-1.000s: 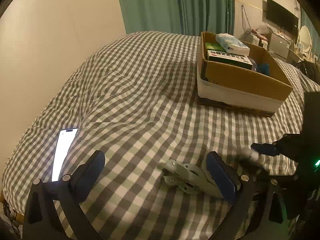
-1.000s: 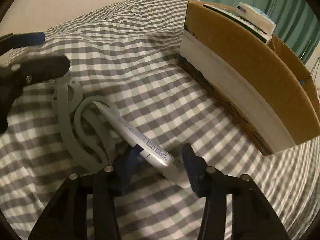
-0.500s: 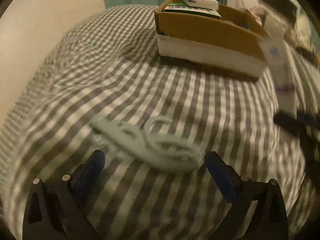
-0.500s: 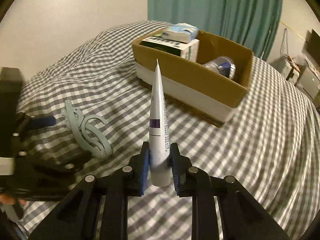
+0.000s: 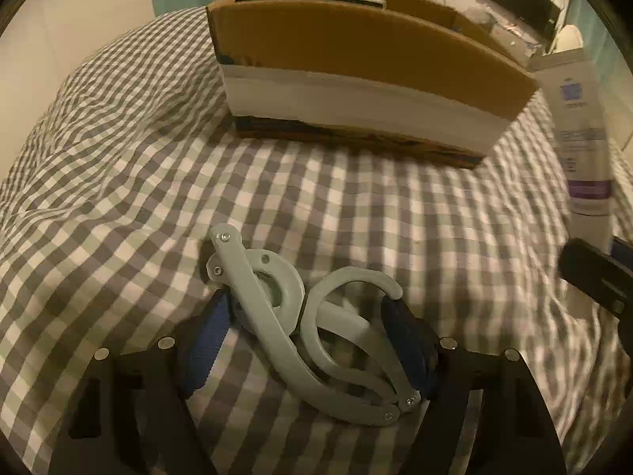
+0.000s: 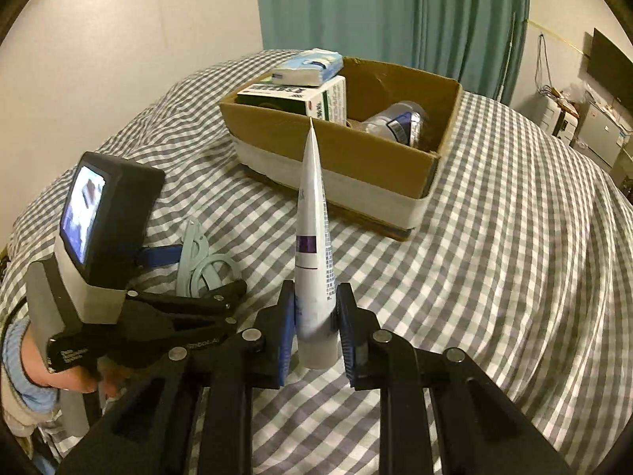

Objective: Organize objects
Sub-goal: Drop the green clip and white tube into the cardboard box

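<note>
A pale grey-green folding hanger (image 5: 300, 324) lies on the checked bed cover. My left gripper (image 5: 312, 340) is around it, its blue pads against both sides of the hanger. The hanger also shows in the right wrist view (image 6: 201, 261). My right gripper (image 6: 316, 320) is shut on a white tube (image 6: 314, 237) with a purple band and holds it upright above the bed. The tube also shows at the right of the left wrist view (image 5: 577, 134). A cardboard box (image 6: 356, 146) with cartons and a bottle stands beyond.
The checked bed cover (image 6: 514, 237) fills both views. A green curtain (image 6: 395, 8) hangs behind the box. A television and small appliances (image 6: 593, 118) stand at the far right. A beige wall (image 5: 59, 19) is at the left.
My left gripper has moved forward over the hanger and closed around it. My right gripper has lifted the tube off the bed and holds it upright, nearer the box.
</note>
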Tool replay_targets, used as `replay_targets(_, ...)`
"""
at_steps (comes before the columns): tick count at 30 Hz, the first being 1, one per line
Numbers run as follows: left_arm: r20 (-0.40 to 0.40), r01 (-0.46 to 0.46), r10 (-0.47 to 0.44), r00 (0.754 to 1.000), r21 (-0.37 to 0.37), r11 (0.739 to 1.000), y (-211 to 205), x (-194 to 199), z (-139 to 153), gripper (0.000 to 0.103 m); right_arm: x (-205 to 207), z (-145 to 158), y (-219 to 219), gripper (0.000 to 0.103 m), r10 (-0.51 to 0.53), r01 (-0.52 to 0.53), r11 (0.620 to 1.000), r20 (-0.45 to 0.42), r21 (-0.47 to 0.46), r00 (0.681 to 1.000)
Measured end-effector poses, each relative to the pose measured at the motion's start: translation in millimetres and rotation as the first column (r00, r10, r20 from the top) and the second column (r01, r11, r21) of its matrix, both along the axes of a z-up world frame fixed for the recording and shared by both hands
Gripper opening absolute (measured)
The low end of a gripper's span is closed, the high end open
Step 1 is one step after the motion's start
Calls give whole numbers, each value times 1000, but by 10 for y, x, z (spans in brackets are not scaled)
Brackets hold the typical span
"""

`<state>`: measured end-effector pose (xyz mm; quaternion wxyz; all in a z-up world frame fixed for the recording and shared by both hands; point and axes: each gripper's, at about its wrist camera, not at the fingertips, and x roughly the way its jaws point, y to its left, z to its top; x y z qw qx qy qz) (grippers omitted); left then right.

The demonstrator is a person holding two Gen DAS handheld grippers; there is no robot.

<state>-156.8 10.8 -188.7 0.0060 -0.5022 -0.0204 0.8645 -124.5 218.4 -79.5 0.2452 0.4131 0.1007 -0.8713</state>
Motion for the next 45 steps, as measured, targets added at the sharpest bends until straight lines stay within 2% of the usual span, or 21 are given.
replay_targets(6,-23,10,-9,1000,58,998,-71,201,151,76,86,46,22,20,-11,11,1000,-11,2,1000)
replay_targets(10,-49,19,-16,999,66,998,-25,341,285,76,190,48,112,20,-40,40,999,1,-19,999)
replay_targets(15,-121,35,-27,992,64,997,-34,428,574,76,330,122,215,20,-85,84,996,-6,-33,996)
replay_targets(20,-218,61,-50,975,44,997,-21,549,975,76,466,334,267,20,-114,112,993,-43,-42,993)
replay_targets(24,-276,76,-68,959,18,997,-37,577,1190,76,579,448,269,20,-122,119,992,-61,-48,991)
replay_targets(29,-352,97,-94,931,-9,995,-31,598,1555,76,636,670,251,20,-125,121,991,-97,-51,987)
replay_targets(34,-437,105,-100,894,-12,994,-45,409,2071,77,520,1116,193,20,-118,111,993,-181,-49,976)
replay_targets(38,-520,125,-158,839,-99,987,40,74,2484,77,262,1496,122,20,-108,99,994,-254,-49,961)
replay_targets(40,-522,128,-162,838,-101,987,31,-175,2535,77,43,1635,77,20,-109,99,994,-271,-48,956)
replay_targets(43,-495,129,-155,855,-85,988,-6,-554,2492,77,-266,1687,39,20,-115,104,993,-273,-52,955)
replay_targets(45,-482,124,-157,862,-99,987,-10,-820,2388,77,-516,1662,19,20,-118,106,993,-264,-59,957)
